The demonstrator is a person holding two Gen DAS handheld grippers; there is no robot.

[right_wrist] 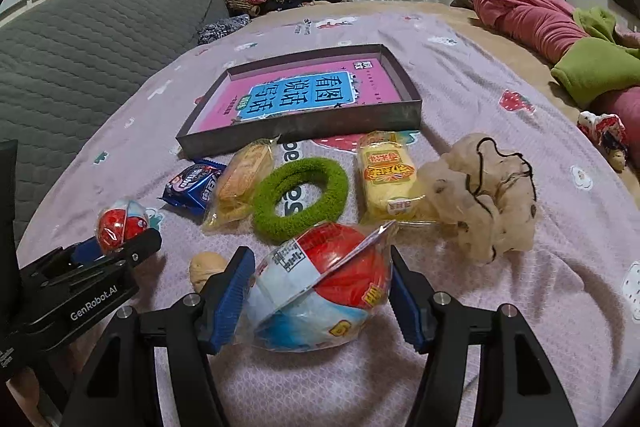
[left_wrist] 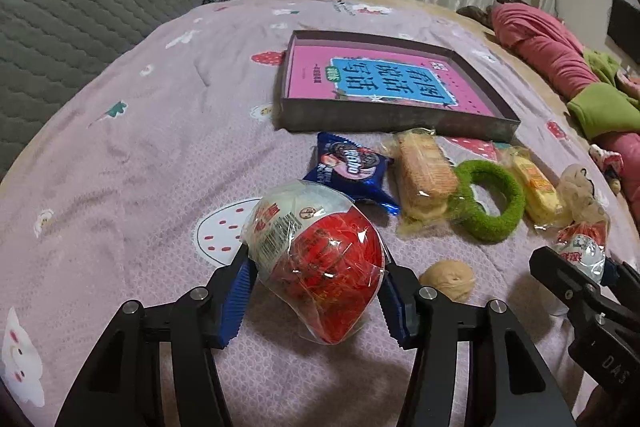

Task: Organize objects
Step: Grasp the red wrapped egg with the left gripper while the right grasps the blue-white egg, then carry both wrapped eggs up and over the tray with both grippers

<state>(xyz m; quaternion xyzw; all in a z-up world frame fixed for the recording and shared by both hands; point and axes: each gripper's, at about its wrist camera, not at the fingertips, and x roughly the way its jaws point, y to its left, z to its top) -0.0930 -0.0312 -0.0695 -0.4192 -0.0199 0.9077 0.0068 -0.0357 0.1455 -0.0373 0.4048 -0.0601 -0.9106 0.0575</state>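
Red-and-white wrapped egg toy (left_wrist: 320,263) in left claw (left_wrist: 316,291), another (right_wrist: 320,287) in right claw (right_wrist: 322,297)

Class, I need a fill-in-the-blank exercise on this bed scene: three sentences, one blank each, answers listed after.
1. Each gripper, left gripper and right gripper, holds a wrapped red and white ____.
2. The fuzzy ring lying between the snack packets is coloured ____.
3. The shallow box contains a pink ____.

Missing words: egg; green; book
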